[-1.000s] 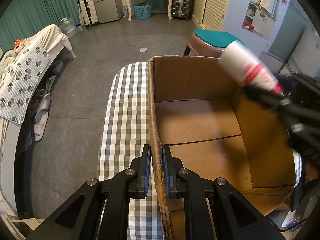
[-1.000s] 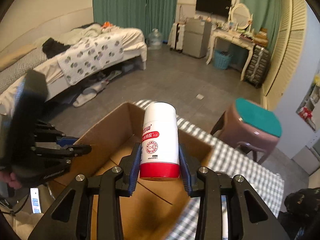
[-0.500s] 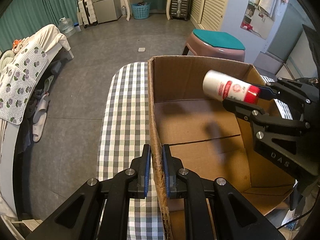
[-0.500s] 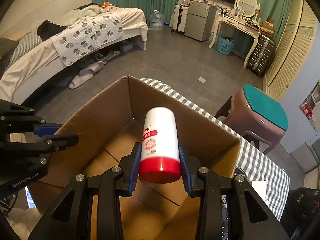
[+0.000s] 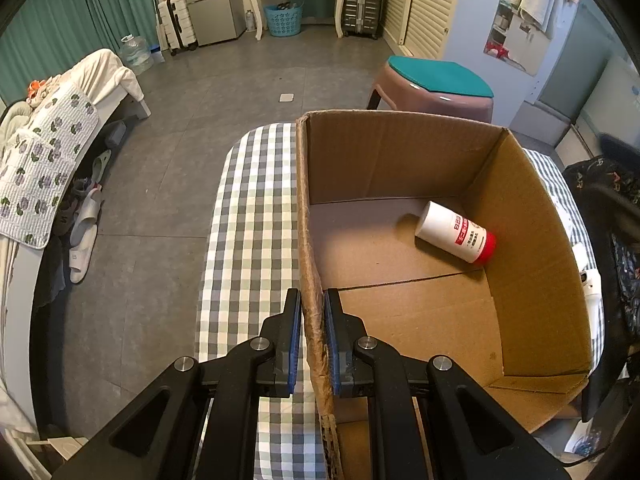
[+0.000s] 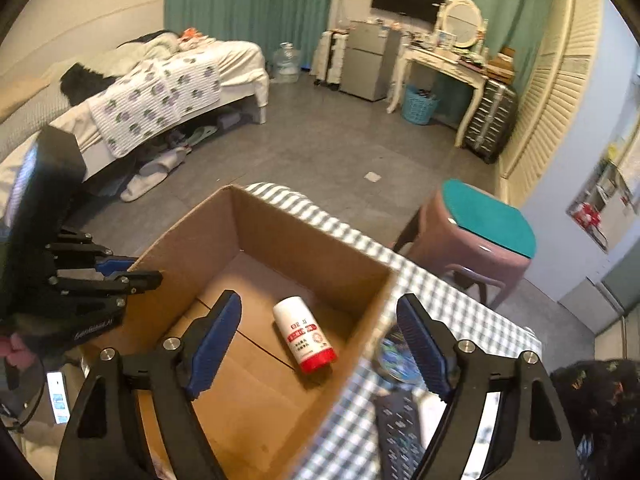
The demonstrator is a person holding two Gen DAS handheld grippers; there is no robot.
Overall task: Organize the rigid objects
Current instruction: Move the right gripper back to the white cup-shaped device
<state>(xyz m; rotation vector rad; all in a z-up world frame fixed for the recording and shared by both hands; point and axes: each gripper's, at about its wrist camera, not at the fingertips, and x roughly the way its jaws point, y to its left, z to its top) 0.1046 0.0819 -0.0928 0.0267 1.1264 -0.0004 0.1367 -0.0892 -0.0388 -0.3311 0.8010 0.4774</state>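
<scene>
A white bottle with a red cap (image 5: pixel 456 232) (image 6: pixel 305 335) lies on its side on the floor of an open cardboard box (image 5: pixel 400 160) (image 6: pixel 308 248). The box stands on a table with a checked cloth (image 5: pixel 252 216) (image 6: pixel 436 284). My left gripper (image 5: pixel 312 320) (image 6: pixel 132 270) is shut on the box's left wall. My right gripper (image 6: pixel 320 320) hangs above the box's near corner; its jaws are opening, with nothing between them. In the left wrist view the right gripper is out of sight.
A dark remote (image 6: pixel 400 436) and a round tin (image 6: pixel 394 358) lie on the cloth right of the box. A pink stool with a teal seat (image 5: pixel 436 84) (image 6: pixel 480 236) stands beyond the table. A bed (image 6: pixel 160 80) is at the far left.
The right gripper let go of the bottle, which dropped into the box and lies on its floor. The right gripper drew back out of the left wrist view. The left gripper kept still.
</scene>
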